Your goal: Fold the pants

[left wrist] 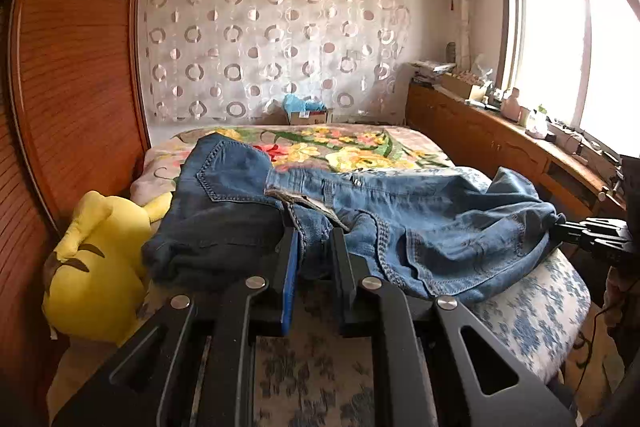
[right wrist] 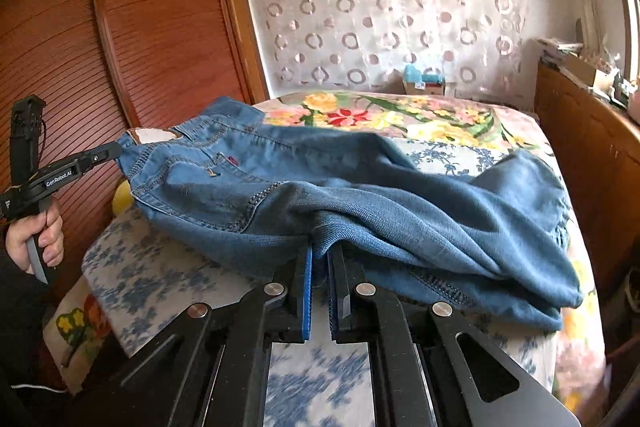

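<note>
Both hand-held grippers are pinching the same pair of blue denim pants [left wrist: 360, 211] on the bed. Reaching forward low over the mattress, the left gripper [left wrist: 314, 231] is clamping its narrow-set fingers on a bunched edge of denim by the waistband, where a pale inner label is showing; in the right wrist view the same left gripper [right wrist: 118, 148] is coming in level from the left side and biting the waistband corner, with the person's left hand [right wrist: 38, 239] wrapping around its handle below. Pointing forward in the same low, level way, the right gripper [right wrist: 319, 247] is squeezing a fold of leg fabric between its blue-padded fingers [right wrist: 307, 291], which are standing close together; seen from the left wrist, the right gripper [left wrist: 558, 227] is gripping the far right end of the cloth. Between the two grips the pants are lying crumpled across a blue-flowered white sheet [right wrist: 152, 267], partly lifted and sagging in the middle. Beyond them a bright floral blanket [left wrist: 360, 147] is covering the bed. Beside the left gripper, a yellow plush toy [left wrist: 92, 267] is leaning against the slatted wooden wardrobe [left wrist: 72, 67].
</note>
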`<state>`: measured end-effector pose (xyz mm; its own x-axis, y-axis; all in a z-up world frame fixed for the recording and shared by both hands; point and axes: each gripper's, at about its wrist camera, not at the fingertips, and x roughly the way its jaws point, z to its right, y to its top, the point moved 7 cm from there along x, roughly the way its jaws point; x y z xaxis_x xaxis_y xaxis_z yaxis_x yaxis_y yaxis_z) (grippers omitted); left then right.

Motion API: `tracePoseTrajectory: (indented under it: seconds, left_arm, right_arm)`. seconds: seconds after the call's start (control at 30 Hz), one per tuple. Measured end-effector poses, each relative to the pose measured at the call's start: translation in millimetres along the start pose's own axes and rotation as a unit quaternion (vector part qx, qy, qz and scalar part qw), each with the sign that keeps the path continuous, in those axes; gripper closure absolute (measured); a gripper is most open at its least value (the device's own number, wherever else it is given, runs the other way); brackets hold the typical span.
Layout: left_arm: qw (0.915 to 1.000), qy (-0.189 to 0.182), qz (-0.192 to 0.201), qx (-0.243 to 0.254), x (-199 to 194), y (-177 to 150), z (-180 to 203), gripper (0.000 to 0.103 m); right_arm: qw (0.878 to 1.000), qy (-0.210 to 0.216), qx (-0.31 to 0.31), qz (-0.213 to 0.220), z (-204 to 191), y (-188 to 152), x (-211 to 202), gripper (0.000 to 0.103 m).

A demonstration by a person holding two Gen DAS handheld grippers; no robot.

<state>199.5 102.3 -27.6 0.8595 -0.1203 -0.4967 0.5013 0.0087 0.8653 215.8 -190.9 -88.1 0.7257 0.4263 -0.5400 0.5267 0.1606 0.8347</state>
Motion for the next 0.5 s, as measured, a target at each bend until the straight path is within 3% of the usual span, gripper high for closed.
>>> tracePoseTrajectory:
  seconds: [0.3,0.5]
  left_arm:
    - [0.9998,0.004,0.018,0.0,-62.6,-31.3,-0.9,0.087]
    - [0.9996,0.005,-0.024,-0.014,-58.7,-73.0,-8.6,0.087]
  right_arm:
    - [1.0,0.02,0.01,0.001,-13.2,-44.3,-50.1,0.097]
    - [0.998,0.036,0.023,-0.039,-7.3,-75.4,-45.2,0.097]
